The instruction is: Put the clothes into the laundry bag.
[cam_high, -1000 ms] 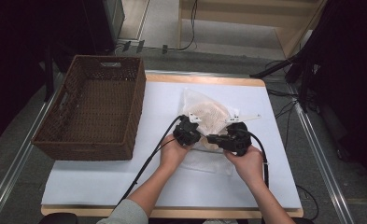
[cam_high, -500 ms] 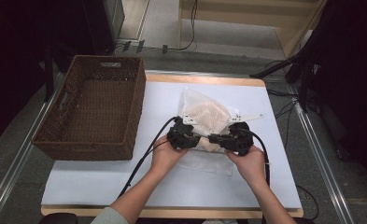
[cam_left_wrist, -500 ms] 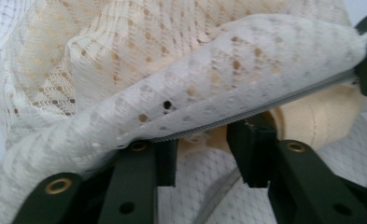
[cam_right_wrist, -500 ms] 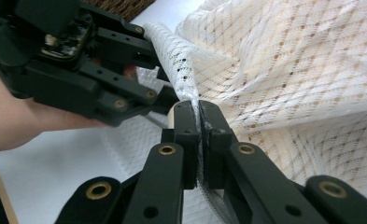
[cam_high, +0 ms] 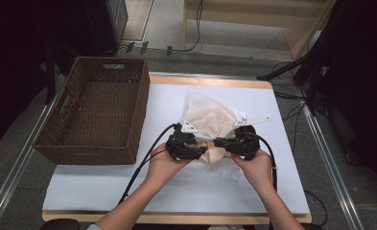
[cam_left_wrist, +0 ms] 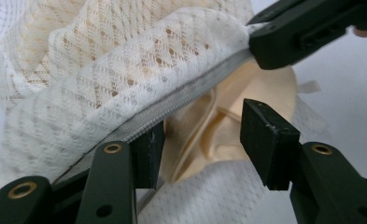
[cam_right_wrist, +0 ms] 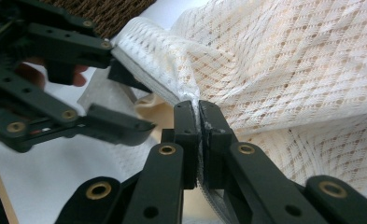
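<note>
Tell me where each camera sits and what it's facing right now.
High view: above the person's side, looking forward and down on the table; forearms, both hands.
Left gripper view: rides the left gripper, facing the mesh bag's zipper; jaws apart, just opening.
Right gripper view: rides the right gripper, pinching the bag's edge.
Shared: bag, opposite gripper.

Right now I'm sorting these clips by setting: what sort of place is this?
Likely a lab or workshop recording station, not a home. A white-topped table stands on bare floor between metal rails, cables trail across the floor behind it, and a wicker basket sits beside a mesh laundry bag.
</note>
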